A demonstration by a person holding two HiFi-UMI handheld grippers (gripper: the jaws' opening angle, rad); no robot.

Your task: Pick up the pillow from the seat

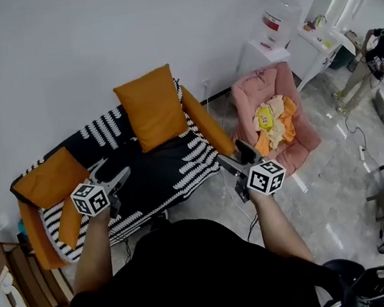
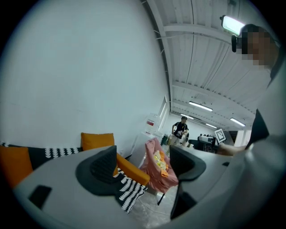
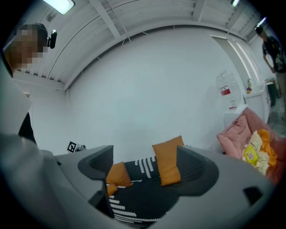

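Pillow (image 1: 150,109) leaned upright against the sofa (image 1: 174,177) back, over the seat. Left gripper (image 1: 118,178) and right gripper (image 1: 242,152) hung short of the sofa, fingers apart and empty, probably lining up the grab.

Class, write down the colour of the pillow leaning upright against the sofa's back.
Plain orange. The pillow shows best in the head view.

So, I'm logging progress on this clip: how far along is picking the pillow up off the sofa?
Done: nothing yet. The orange pillow leans untouched against the back of the sofa. In hand: the left gripper and right gripper hover before the seat, jaws apart and empty. Left: reach in, grip the pillow and lift it.
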